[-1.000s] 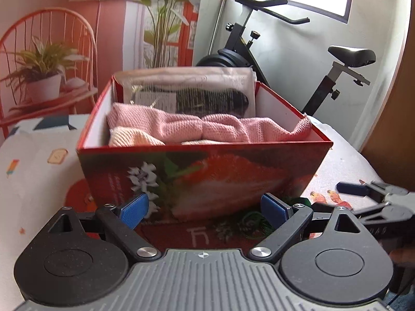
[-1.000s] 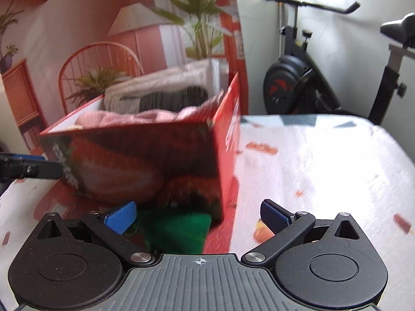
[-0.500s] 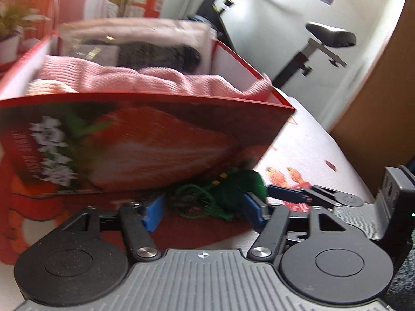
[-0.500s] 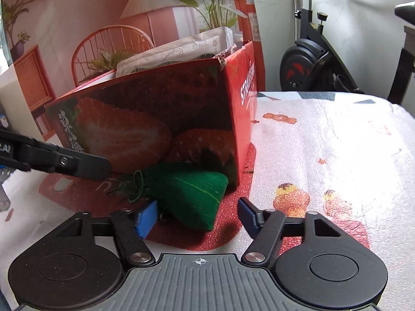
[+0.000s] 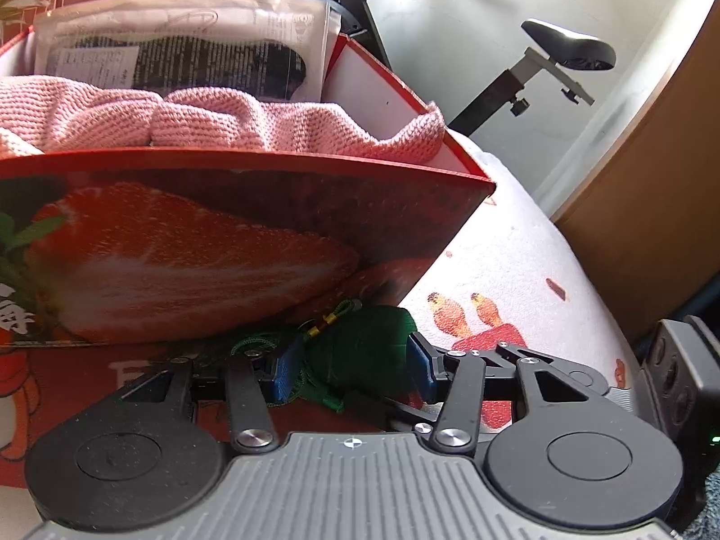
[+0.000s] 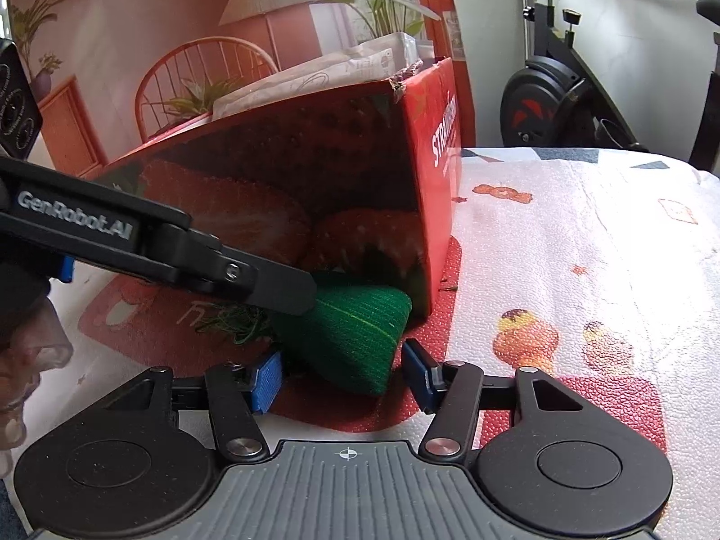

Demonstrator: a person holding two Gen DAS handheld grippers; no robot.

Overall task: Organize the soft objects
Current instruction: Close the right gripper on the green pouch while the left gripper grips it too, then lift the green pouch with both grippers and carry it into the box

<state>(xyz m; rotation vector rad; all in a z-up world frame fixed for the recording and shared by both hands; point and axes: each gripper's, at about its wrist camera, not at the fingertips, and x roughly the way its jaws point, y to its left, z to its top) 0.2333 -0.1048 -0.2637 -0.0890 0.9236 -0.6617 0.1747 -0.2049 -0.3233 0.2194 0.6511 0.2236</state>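
Note:
A green knitted pouch (image 6: 355, 337) with a green cord lies on the table against the front corner of a red strawberry-print box (image 6: 315, 198). My right gripper (image 6: 342, 380) has its blue pads on either side of the pouch, partly closed, not clearly squeezing it. My left gripper (image 5: 351, 369) also straddles the pouch (image 5: 360, 351) from the other side, its pads close to it. The box (image 5: 225, 234) holds a pink knitted cloth (image 5: 216, 121) and a plastic-wrapped dark item (image 5: 189, 58).
The table is covered by a white printed cloth (image 6: 585, 247). An exercise bike (image 5: 540, 67) stands behind the table by the wall. A brown wooden panel (image 5: 652, 202) is at the right. A painted backdrop with a chair and plants (image 6: 202, 67) stands behind the box.
Both grippers have moved in toward the green pouch and their jaws have narrowed around it. The left gripper's finger now reaches over the pouch in the right wrist view.

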